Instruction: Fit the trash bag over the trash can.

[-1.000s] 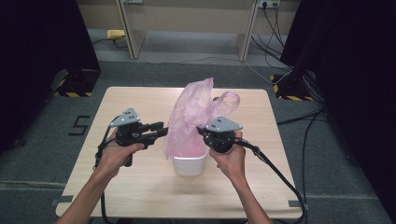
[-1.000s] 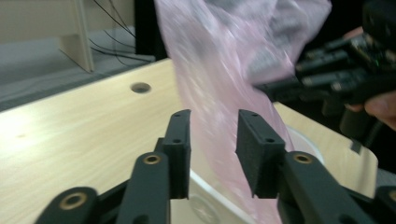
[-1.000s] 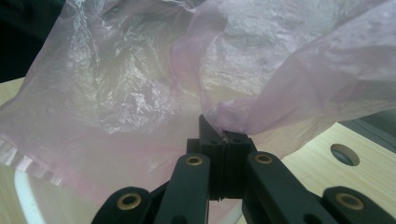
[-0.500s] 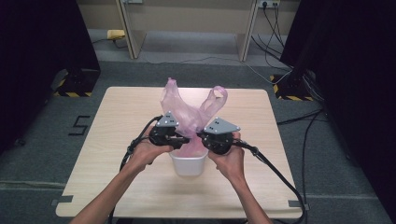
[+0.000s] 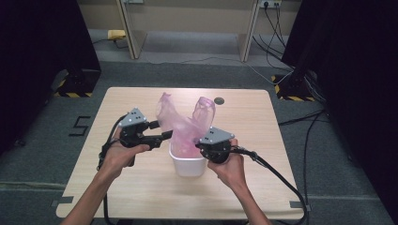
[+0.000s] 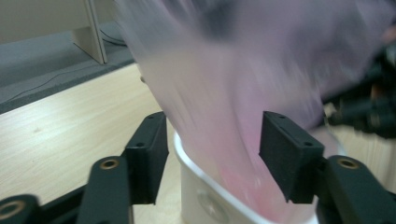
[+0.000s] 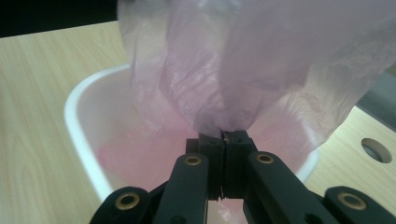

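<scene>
Two grippers work a pink plastic bag [image 5: 185, 124] into a small white bin [image 5: 188, 162] near the middle of the wooden table [image 5: 117, 197]; by my reading the lining job is roughly half done. Nearest the person, the right gripper [image 5: 205, 146] sits at the bin's right rim, its jaws pinched tight on a fold of the bag, seen plainly in the right gripper view [image 7: 223, 140], where the film gathers into the closed tips and the bag's lower part already lies inside the bin [image 7: 88, 140]. The left gripper [image 5: 167, 135] hovers just left of the bin; its jaws have just been opening, and in the left gripper view they stand apart with blurred film [image 6: 219, 116] between them, the pads not pressing on it. Left to do, as I judge it: regrasp the left side, spread the mouth, fold it over the rim. Farther back, two loose flaps of the bag stand up above the bin, and a round hole [image 5: 218, 100] shows in the table's far edge. Against half a second ago, the left gripper is out from the bin's rim to the left, and the flaps hang lower and narrower.
</scene>
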